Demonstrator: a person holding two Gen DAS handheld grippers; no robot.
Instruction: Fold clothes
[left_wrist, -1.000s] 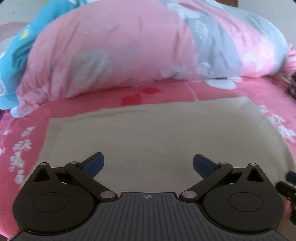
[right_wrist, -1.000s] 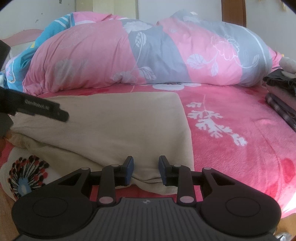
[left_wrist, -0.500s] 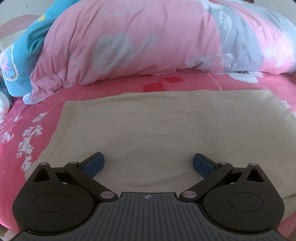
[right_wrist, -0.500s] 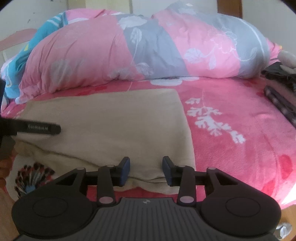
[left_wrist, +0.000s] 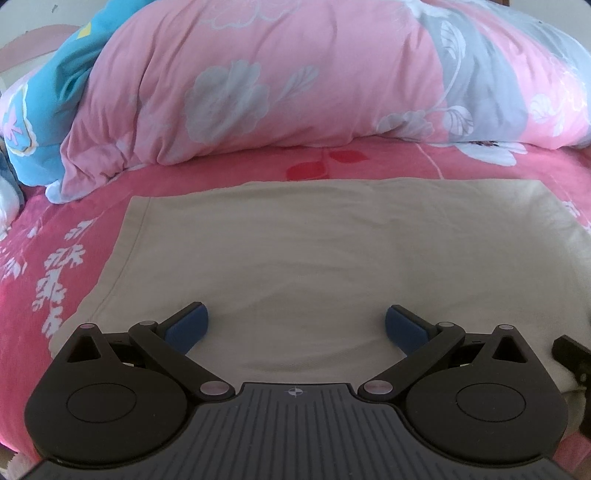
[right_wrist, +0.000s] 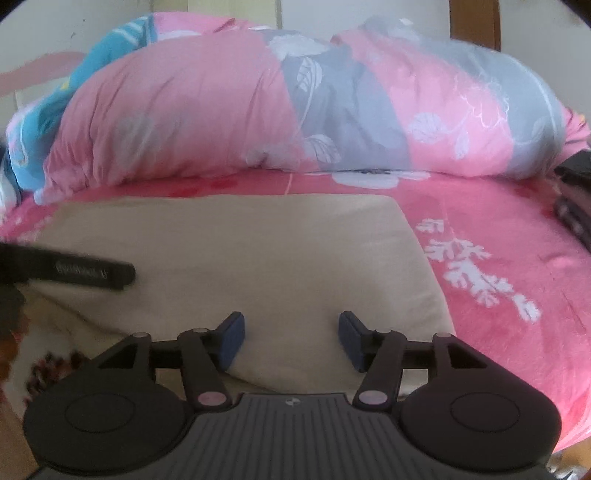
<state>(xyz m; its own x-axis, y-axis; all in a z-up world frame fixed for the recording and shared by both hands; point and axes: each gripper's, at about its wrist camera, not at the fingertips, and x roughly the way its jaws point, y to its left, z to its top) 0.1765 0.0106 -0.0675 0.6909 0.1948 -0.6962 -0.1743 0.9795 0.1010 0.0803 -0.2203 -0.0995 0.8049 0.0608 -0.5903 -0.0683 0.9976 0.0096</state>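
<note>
With both of my grippers over it, the flat beige cotton garment (left_wrist: 325, 251) lies spread on the pink floral bedsheet (right_wrist: 498, 229), its far edge running just short of the big pink-and-grey flowered duvet (left_wrist: 295, 81) heaped along the back. My left gripper (left_wrist: 294, 325) hangs low over the near part of the cloth, blue pads (left_wrist: 188, 326) spread wide, nothing between them but bare fabric below. My right gripper (right_wrist: 291, 339) sits at the near right corner of the garment, and its jaws are opening right now; the cloth's folded edge lies beneath and between the pads, but they aren't pinching it. So I read this as a release: a fold laid down, the fabric let go, both tools free.

From the right-hand view I can see a looser layer bunching at the near left, under the dark bar of my left tool, so the rectangle isn't quite tidy on that side. A printed patch shows at the very near left, too blurred to name.

Next, I reckon, comes a fresh grip: each gripper needs to find an edge or corner, close on all layers together, then lift and carry that side across evenly. The risk is catching only the top layer, or dragging the sheet along with it.
</note>
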